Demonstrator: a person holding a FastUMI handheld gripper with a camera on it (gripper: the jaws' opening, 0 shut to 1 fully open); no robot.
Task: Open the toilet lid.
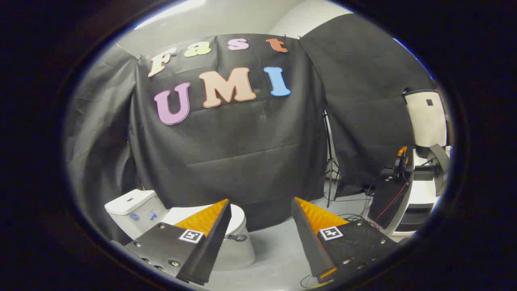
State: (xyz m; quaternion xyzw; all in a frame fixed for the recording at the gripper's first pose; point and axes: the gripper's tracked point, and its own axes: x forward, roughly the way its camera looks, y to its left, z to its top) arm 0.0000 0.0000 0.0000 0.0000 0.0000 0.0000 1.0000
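Toilet (226,238) stands low on the pale floor (274,250) against the booth's black cloth wall (242,153), its tank (131,202) at the side away from the gripper's middle and its lid (238,218) down flat on the bowl. Gripper (260,204) hangs above and short of the toilet, fingers spread wide with nothing between them; one finger (208,226) overlaps the lid in view. Well away from the toilet, a light stand (330,161) rises by the cloth.
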